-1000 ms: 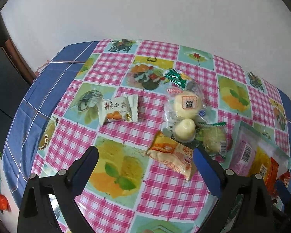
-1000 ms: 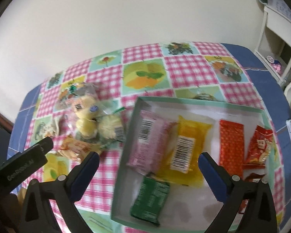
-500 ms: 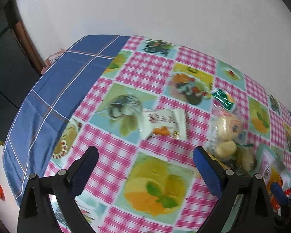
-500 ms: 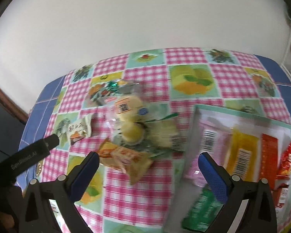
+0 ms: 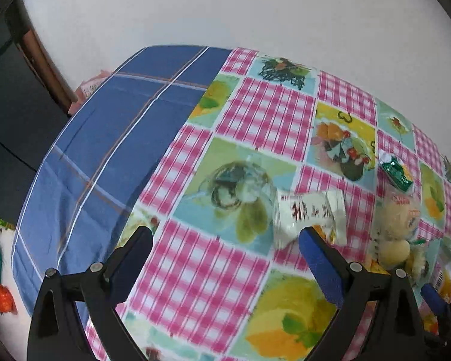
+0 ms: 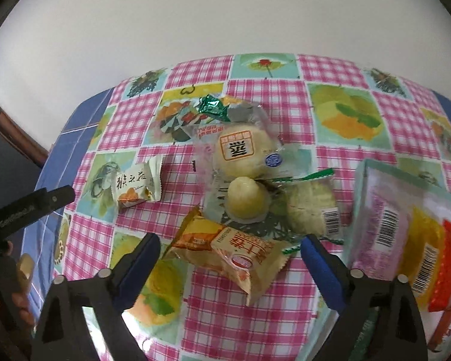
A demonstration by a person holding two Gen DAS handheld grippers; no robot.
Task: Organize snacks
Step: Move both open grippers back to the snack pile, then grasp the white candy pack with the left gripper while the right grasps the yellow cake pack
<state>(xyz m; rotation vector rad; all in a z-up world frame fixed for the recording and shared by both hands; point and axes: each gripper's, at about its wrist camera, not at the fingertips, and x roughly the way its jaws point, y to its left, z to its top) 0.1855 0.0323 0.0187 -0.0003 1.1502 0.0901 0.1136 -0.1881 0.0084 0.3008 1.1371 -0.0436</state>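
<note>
Hovering over the snack pile, right tongs (image 6: 230, 248) stand wide with jaws closing; orange-yellow packet (image 6: 228, 251) lies between the blue pads, no pad pressing it; left tongs (image 5: 225, 242) spread wide and empty above the checked cloth of the surface (image 5: 255, 114), right pad just beside the white packet (image 5: 308, 215) with red characters; pile sits mid-surface: round pale bun in clear wrap (image 6: 245, 152), small yellow ball pastry (image 6: 248, 197) touching it on the near side, pale cake with barcode (image 6: 312, 207) just right, green foil sweet (image 6: 213, 106) at the far edge; white packet apart to the left; right view alone shows the box (image 6: 360, 180) at right holding pink, yellow and red packs, plus part of a hand at lower left; left view alone shows the blue cloth half of the surface and floor clutter at far left.
</note>
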